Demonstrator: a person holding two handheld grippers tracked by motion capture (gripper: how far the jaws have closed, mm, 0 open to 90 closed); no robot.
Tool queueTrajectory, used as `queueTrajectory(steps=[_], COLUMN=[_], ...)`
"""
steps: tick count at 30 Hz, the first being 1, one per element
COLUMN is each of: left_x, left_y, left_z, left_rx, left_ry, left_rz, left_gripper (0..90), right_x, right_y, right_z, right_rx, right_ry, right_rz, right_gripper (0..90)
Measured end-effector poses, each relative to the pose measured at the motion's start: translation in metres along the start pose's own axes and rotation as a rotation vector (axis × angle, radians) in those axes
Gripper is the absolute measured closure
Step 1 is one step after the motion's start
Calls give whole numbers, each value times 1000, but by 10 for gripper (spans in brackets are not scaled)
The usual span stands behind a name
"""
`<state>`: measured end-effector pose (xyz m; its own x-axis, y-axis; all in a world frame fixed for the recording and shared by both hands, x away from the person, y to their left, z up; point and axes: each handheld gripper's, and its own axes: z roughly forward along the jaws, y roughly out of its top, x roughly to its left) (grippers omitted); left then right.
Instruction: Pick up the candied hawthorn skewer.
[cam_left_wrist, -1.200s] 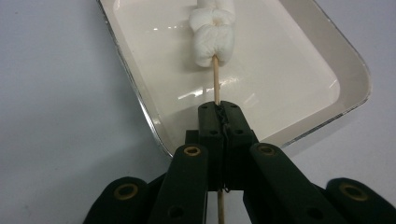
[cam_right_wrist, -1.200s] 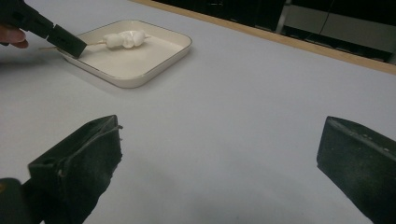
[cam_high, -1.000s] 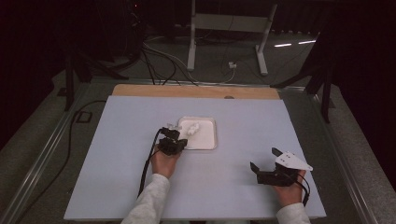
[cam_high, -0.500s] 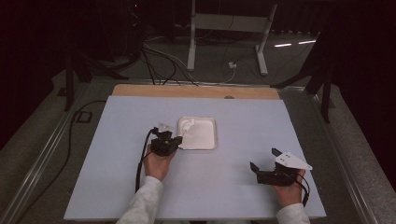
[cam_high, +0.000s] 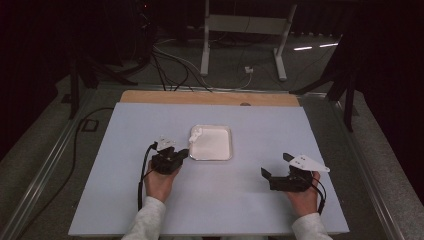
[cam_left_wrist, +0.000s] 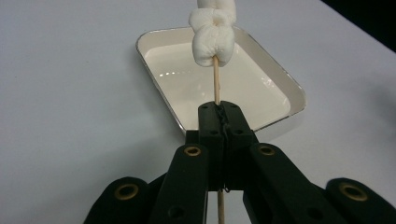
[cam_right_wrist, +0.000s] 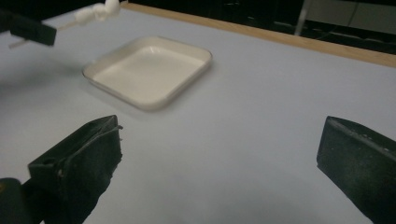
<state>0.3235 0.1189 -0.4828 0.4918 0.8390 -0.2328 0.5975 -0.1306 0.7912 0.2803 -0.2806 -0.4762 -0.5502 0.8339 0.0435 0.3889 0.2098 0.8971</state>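
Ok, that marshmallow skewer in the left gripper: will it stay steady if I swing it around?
Probably light. The marshmallows look puffy, and the thin stick shows no bend. Clamped low in the left gripper with the weight at the far end, it may pivot or wobble. The soft pieces could slide along the smooth wood.

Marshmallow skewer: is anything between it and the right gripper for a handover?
Nothing visible. The left gripper is shut on the skewer. Between it and the open right gripper lies bare tabletop; the white tray, itself bare, sits farther from the person, off the line between them.
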Motion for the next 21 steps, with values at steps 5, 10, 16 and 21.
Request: queueTrajectory(steps=[5,10,16,21], left_x=[-1,-3,-4,-5], left_y=[-4,-7,-8,-8], left_z=[-6,-9,-11,-12], left_rx=[-10,-28,-43,-50], left_ry=[-9,-17,-36,-41], left_rz=[7,2,10,16], left_gripper=[900,900,900,900], right_x=[3,4,8,16], right_y=[20,39,65,82], right_z=[16,33,51,62], right_rx=[-5,-19,-49,-51], right_ry=[34,69,110,142], right_rz=[27,80,112,88], right_gripper=[0,0,0,0])
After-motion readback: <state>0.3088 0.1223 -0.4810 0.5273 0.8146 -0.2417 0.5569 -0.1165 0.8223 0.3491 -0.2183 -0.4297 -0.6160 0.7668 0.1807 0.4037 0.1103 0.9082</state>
